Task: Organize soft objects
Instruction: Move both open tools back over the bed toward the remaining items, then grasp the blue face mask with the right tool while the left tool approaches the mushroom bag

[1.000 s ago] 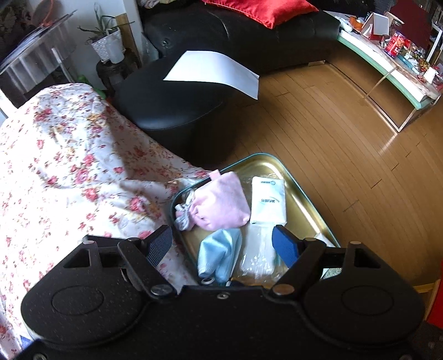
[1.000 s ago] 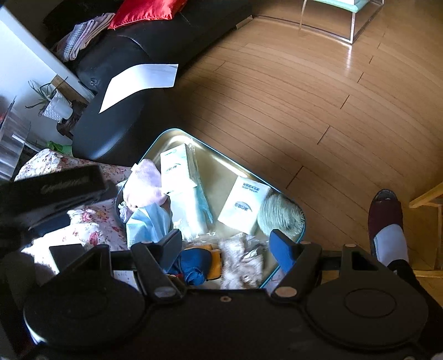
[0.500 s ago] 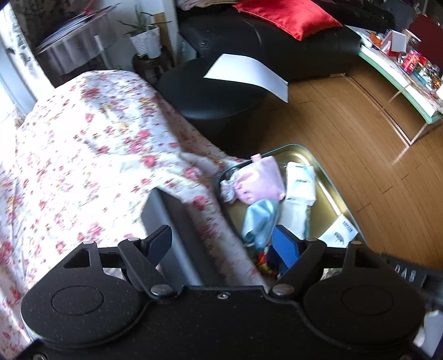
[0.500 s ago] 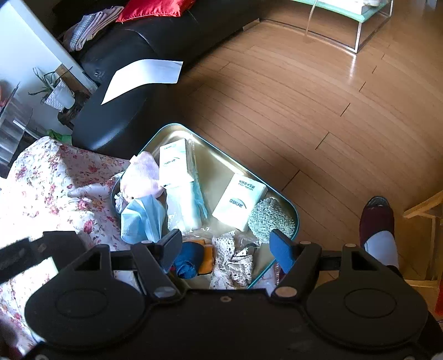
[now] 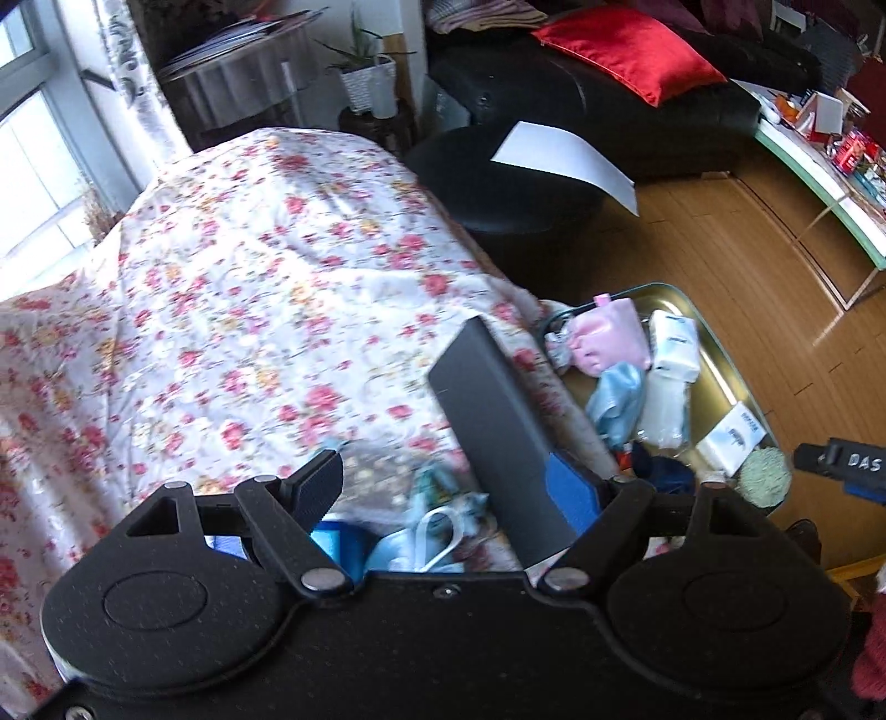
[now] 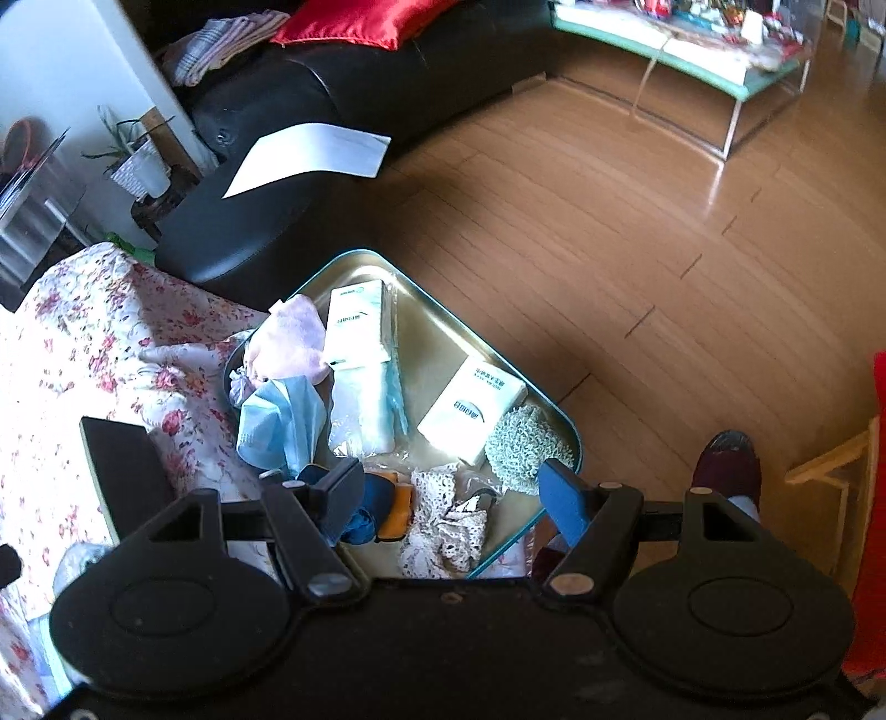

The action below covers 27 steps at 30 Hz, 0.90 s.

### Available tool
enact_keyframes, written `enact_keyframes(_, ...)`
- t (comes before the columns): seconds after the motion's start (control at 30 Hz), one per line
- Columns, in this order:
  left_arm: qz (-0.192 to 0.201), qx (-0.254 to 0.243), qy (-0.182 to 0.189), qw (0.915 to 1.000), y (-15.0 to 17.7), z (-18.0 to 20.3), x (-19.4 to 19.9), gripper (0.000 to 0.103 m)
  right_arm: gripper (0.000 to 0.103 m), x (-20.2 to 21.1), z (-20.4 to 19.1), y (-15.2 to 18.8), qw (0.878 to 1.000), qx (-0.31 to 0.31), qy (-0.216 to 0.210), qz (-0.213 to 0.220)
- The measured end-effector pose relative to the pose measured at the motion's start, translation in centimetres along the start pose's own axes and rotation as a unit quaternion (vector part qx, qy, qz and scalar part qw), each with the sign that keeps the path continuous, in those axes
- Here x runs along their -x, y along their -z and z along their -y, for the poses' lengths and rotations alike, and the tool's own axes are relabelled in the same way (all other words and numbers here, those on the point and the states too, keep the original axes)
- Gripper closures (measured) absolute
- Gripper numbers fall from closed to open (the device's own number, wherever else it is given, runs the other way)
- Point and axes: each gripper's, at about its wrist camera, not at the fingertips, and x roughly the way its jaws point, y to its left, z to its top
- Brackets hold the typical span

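A gold tray with a teal rim holds a pink pouch, a blue face mask, two white tissue packs, a green knitted pad and a lace cloth. My right gripper hangs open above the tray's near end, gripping nothing. My left gripper is open over the flowered cloth, left of the tray. Below it lie a light blue mask with a white loop and something blue. A dark grey flat slab lies by its right finger.
A black footstool with a white sheet of paper stands beyond the tray. A black sofa with a red cushion and a glass table are further back. A person's foot in a dark red slipper rests on the wood floor.
My left gripper has swung left, off the tray and over the flowered cloth, and the dark slab has come into its view. The right gripper has barely shifted, only rolling a little.
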Motion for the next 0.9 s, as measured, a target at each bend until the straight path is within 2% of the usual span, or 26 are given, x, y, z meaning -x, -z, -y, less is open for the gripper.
enact_keyframes(0.17,-0.001,0.004,0.005,1.0000,1.6,-2.9,0.1,0.026,0.033,1.0,-0.7,1.0,0.999,0.030,0.007,0.019)
enact_keyframes(0.4,0.008,-0.001,0.005,1.0000,3.7,-7.1,0.4,0.026,0.033,3.2,-3.4,2.5,0.994,0.094,-0.003,0.062)
enact_keyframes(0.57,0.022,-0.007,-0.006,0.9997,5.1,-9.9,-0.1,0.026,0.033,5.2,-5.8,4.5,0.988,0.121,-0.038,0.092)
enact_keyframes(0.7,0.028,0.020,0.003,0.9994,5.9,-12.4,-1.1,0.026,0.033,7.4,-8.3,7.6,0.978,0.151,-0.079,0.116)
enact_keyframes(0.8,0.033,0.043,0.007,0.9985,6.5,-13.8,-1.8,0.026,0.033,8.4,-10.5,10.1,0.971,0.180,-0.103,0.119)
enact_keyframes(0.9,0.030,0.038,0.005,0.9988,6.4,-14.3,-2.2,0.025,0.033,8.4,-13.0,11.9,0.968,0.194,-0.118,0.104)
